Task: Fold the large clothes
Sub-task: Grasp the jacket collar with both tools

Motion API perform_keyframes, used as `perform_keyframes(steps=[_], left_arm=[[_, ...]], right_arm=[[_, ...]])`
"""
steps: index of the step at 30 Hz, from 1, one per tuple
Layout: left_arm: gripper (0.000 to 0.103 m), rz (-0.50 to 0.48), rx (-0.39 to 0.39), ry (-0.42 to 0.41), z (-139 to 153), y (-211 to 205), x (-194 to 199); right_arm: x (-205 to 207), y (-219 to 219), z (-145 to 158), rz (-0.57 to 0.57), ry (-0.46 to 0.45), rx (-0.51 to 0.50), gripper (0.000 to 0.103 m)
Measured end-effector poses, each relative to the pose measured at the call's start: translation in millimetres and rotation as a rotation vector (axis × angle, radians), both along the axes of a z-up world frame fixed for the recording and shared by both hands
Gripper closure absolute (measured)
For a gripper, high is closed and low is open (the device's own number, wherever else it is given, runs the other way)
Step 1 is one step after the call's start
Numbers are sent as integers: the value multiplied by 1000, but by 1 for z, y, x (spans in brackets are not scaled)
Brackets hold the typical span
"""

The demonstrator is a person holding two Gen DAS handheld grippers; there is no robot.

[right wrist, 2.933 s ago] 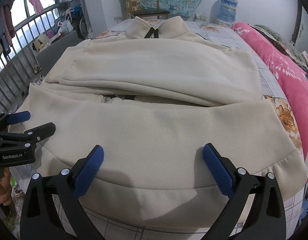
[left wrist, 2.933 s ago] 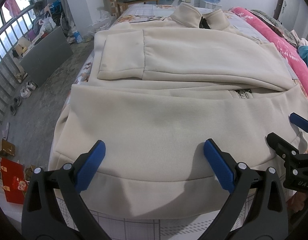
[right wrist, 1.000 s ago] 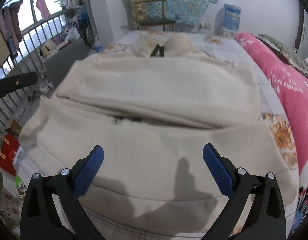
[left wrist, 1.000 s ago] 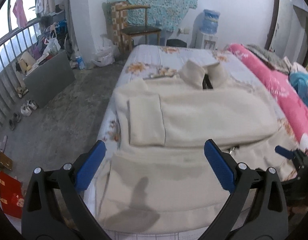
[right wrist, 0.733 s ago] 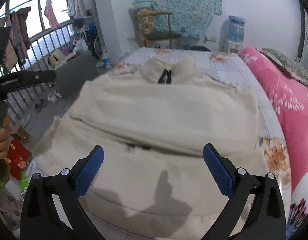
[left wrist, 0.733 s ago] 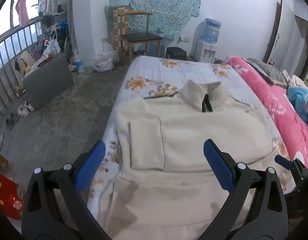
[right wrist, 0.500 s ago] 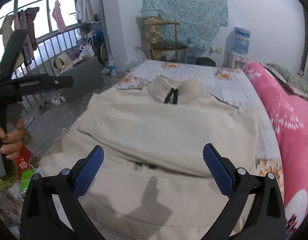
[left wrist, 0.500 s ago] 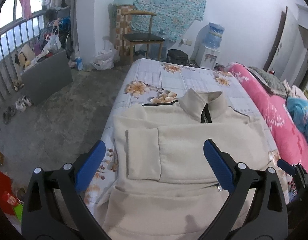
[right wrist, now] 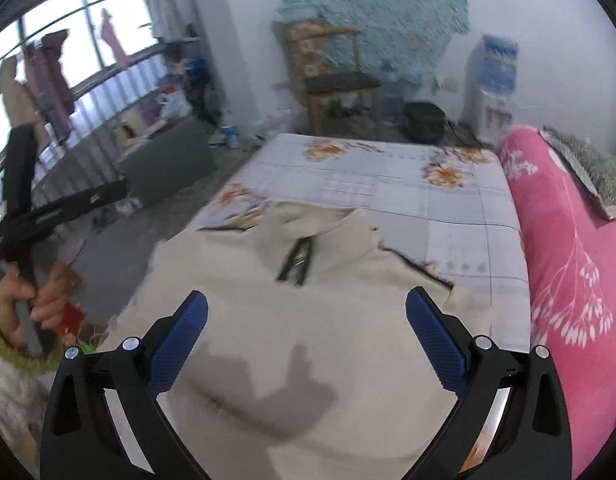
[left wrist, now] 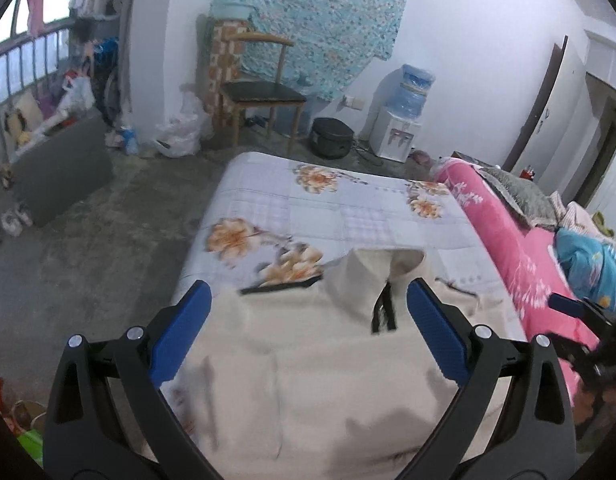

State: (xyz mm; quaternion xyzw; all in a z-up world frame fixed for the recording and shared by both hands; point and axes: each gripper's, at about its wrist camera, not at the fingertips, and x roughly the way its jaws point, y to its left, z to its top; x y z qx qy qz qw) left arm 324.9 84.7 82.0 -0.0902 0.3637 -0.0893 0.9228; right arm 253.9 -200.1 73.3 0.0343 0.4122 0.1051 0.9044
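Note:
A large cream jacket [left wrist: 308,372] lies on the bed with its sleeves folded across the front and its collar [left wrist: 368,276] pointing away. It also shows in the right wrist view [right wrist: 308,320]. My left gripper [left wrist: 305,328] is open and empty, held above the jacket. My right gripper [right wrist: 305,336] is open and empty, also raised above it. The right gripper shows at the right edge of the left wrist view [left wrist: 580,320]. The left gripper shows in a hand at the left of the right wrist view [right wrist: 35,216].
The bed [left wrist: 348,208] has a pale floral sheet. A pink quilt [right wrist: 576,280] lies along its right side. A wooden chair [left wrist: 259,92], a water dispenser [left wrist: 404,120] and a black pot [left wrist: 332,142] stand beyond the bed. A railing [right wrist: 67,128] and clutter are at left.
Both grippers have lifted up and back from the jacket's hem, still open. The view now tilts toward the far end of the bed and the room.

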Motion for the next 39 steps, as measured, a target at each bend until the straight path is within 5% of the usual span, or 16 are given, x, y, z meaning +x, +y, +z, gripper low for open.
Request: perform_keyframes(steps=[4,13,16,19,20,22,24,32,39], left_arm=[[9,-46,-33,61,-24,-19,53],[37,-145,-89,231,-92,-66,141],[42,-172,-58,264,-108,-80,153],[63,-174,3,273,-119,-90,157],[78,-174,38,275,-123,-95,157],[88,-173,85,262,-123,-99,154],[95,-193,126,213,-113,-103,141],[98,-355,302,46,-71,-105,54],[97,-428,340,200,-117,-100,6]], right_arm=[[68,-19,-22,-46,97,72,6],[169,-31,-87,-114,233,142,18],[188,-31,-108,-129,272,138,25],[200,-30,-130,-138,323,132,45],[199,-29,-133,-133,330,136,58],[196,-27,-135,-115,335,151,78],[188,-23,-128,-88,308,145,86],[111,2,-89,87,161,-82,90],[51,13,-125,227,241,-216,83]])
